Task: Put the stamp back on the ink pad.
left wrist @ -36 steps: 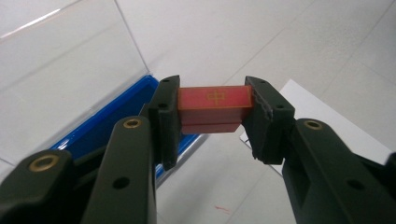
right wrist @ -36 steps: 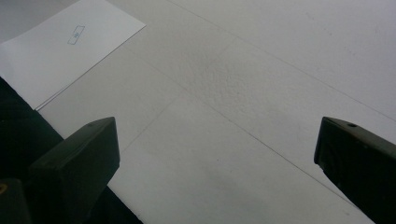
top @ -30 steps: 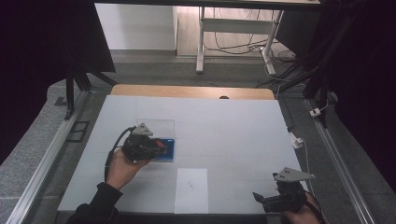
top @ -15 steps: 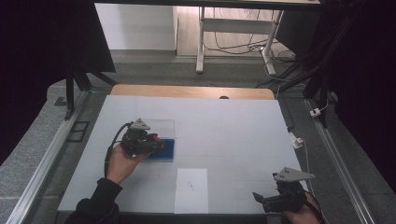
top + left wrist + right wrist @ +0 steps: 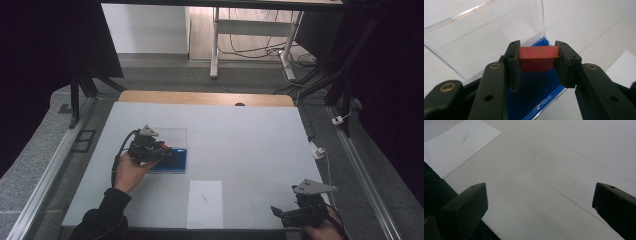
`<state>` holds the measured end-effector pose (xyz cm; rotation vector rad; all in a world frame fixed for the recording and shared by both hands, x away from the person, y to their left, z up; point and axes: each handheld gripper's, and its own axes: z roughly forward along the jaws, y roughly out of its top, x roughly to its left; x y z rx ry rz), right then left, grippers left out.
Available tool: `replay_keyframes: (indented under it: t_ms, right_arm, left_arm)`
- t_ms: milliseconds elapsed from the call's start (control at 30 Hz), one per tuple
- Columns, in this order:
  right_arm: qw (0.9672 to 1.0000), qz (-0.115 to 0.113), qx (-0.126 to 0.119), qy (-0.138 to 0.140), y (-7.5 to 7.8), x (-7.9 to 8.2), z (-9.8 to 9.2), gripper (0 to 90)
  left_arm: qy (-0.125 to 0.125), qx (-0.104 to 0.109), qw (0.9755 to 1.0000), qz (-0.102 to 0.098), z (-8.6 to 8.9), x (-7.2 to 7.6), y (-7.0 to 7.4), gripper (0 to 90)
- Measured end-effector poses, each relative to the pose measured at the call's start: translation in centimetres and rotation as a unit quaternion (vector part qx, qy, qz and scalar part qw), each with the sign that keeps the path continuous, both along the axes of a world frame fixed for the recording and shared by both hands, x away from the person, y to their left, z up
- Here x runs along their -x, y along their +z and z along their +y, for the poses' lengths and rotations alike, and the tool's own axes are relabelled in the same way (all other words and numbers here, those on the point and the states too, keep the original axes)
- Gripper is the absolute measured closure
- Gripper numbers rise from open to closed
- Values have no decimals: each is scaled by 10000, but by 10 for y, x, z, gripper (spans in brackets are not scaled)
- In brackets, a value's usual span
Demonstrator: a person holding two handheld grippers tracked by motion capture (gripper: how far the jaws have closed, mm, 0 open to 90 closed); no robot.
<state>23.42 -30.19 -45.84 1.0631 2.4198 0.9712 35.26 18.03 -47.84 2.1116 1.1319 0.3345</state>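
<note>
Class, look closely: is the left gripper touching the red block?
Touching. In the left gripper view, the left gripper has both jaws pressed flat against the red block's sides, no gap.

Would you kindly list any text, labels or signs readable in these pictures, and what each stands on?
None can be read as words.
Small red block held in the left gripper: a faint gold cross-like mark, too blurred to read.
White paper sheet on the table: a small boxed mark, too small to read.
</note>
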Motion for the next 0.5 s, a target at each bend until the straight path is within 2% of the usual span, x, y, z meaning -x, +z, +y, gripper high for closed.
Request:
replay_keyframes:
  t_ms: [267, 433, 500]
  right_arm:
    - [10000, -13, -11, 5, 0, 0, 0, 3]
    - [10000, -13, -2, 15, 0, 0, 0, 3]
    - [10000, -11, 0, 17, 0, 0, 0, 3]
  left_arm:
    - [-55, -345, 9994, 20, -7, -2, -13, 581]
    - [-71, -469, 9988, 94, -10, -3, -18, 581]
    - [-68, -587, 9982, 114, -11, -4, -21, 581]
